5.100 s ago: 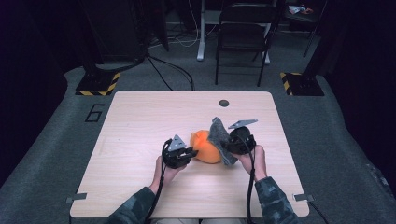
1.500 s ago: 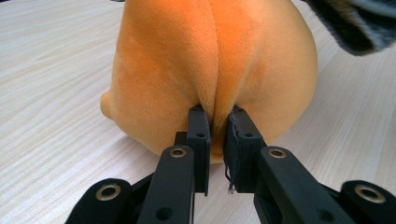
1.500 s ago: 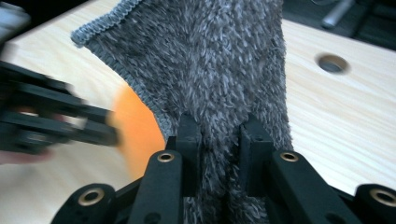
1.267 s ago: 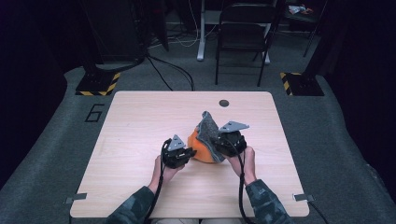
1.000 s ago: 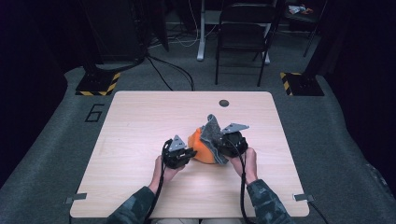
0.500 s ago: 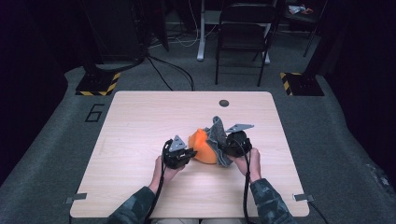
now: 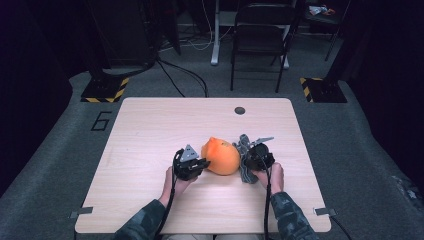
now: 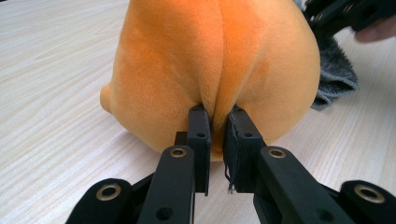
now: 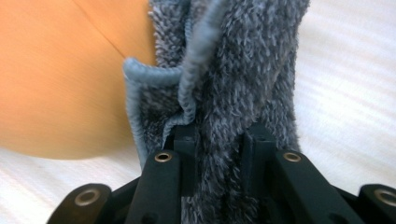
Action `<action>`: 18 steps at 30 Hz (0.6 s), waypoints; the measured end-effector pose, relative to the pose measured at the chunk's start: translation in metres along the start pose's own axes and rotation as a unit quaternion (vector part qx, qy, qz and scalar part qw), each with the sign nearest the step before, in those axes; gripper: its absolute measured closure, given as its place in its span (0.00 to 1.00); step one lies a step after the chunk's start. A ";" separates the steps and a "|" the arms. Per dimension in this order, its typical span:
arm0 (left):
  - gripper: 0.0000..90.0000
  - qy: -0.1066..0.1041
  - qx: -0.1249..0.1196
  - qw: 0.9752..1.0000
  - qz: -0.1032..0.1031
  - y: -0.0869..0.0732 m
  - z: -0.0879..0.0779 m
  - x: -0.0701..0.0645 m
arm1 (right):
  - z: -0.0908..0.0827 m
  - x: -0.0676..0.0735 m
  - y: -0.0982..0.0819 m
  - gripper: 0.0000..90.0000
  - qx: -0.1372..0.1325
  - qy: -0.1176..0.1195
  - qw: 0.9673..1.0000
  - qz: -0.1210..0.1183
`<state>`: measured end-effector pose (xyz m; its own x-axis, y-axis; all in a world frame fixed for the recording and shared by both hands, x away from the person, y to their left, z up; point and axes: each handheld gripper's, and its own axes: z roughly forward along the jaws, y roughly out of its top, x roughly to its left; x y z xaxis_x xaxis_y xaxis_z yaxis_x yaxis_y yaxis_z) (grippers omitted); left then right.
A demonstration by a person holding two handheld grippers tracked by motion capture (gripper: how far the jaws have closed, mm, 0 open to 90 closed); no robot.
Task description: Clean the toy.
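- The left tongs (image 8: 215, 135) pinch the orange soft toy (image 7: 220, 156) from its left.
- The right tongs (image 9: 219, 140) hold the grey cloth (image 7: 244, 160), touching the toy's right side.

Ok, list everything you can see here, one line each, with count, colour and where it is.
Plush: one, orange, near the table's middle, between the two grippers.
Cloth: one, grey, bunched on end against the plush's right side.
Table: one, light wood, with a dark round hole near its far edge.
Chair: one, black, folding, on the floor beyond the table.
Hazard-striped bases: two, black and yellow, on the floor off the far corners.
Floor mark "6": one, dark, left of the table.
Left gripper: one, black, fingers pinching a fold of the plush.
Right gripper: one, black, fingers clamped on the cloth.
Sleeves: two, camouflage, at the near edge.
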<state>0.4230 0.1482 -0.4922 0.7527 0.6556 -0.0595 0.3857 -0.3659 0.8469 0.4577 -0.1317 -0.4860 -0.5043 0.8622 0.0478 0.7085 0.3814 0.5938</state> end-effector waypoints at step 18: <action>0.90 0.005 -0.003 1.000 -0.005 -0.001 0.000 0.003 | -0.065 0.012 0.026 0.82 -0.098 0.031 0.995 -0.012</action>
<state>0.4247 0.1509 -0.4930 0.7437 0.6655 -0.0637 0.3901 -0.3546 0.8498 0.4376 -0.1330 -0.4178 -0.5535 0.8293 0.0774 0.5889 0.3239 0.7405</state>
